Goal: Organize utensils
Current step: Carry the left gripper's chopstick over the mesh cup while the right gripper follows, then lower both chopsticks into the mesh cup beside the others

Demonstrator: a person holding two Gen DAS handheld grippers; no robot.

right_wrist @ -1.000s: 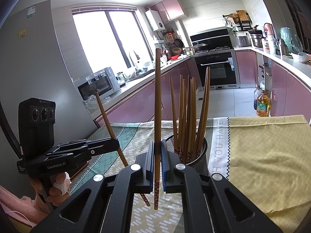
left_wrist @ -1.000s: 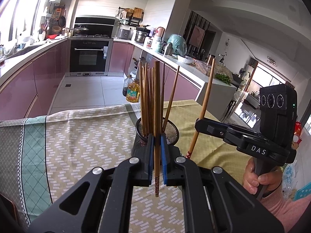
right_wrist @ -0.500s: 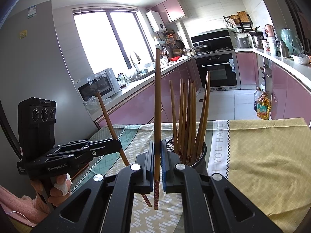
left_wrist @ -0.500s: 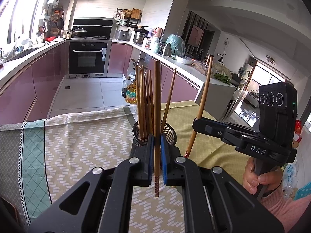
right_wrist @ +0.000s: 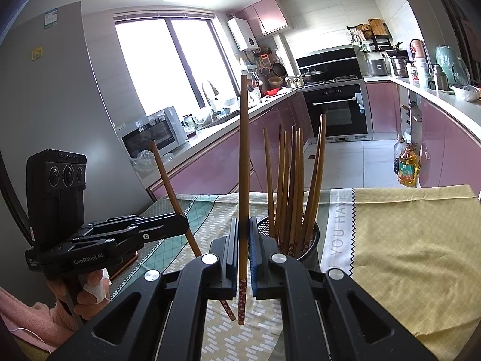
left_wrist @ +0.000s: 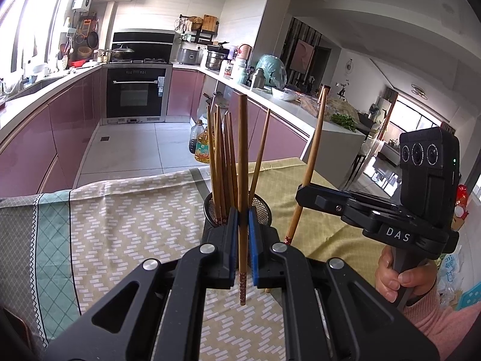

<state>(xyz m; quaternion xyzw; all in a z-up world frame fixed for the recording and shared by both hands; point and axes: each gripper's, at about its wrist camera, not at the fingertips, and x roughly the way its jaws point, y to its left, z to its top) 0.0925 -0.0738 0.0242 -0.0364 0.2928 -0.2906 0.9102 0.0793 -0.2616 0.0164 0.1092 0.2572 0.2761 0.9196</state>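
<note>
Item 1, left gripper [left_wrist: 240, 246]: blue pads closed on a single brown chopstick [left_wrist: 242, 180], held upright; patterned tip hangs below the pads, over the tablecloth [left_wrist: 126, 210]. In the right wrist view this same gripper [right_wrist: 180, 225] sits at the left edge, its chopstick [right_wrist: 168, 186] leaning with the top toward the left, and the person's hand [right_wrist: 90, 288] wraps the handle, one finger taped white.

Item 2, mesh holder [left_wrist: 261, 207]: black round wire cup, standing on the cloth just beyond the left gripper's pads, partly hidden by them. Contains a bundle of chopsticks [left_wrist: 222, 162], tips down, tops fanning out. One leans to the right, away from the others.

Item 3, right gripper [right_wrist: 243, 249]: pads clamped on a second chopstick [right_wrist: 244, 165], near vertical, decorated end lowest. The holder [right_wrist: 312, 237] lies just right of and behind its pads. In the left wrist view this gripper [left_wrist: 303, 195] is to the right of the holder, apart from it, chopstick [left_wrist: 312, 156] tilted slightly.

Item 4, surroundings: oil bottle [left_wrist: 203, 146] on the floor past the table edge; oven [left_wrist: 135, 93] at the back wall; microwave [right_wrist: 153, 134] on the left counter; yellow cloth [right_wrist: 415, 240] covering the right part of the table.
</note>
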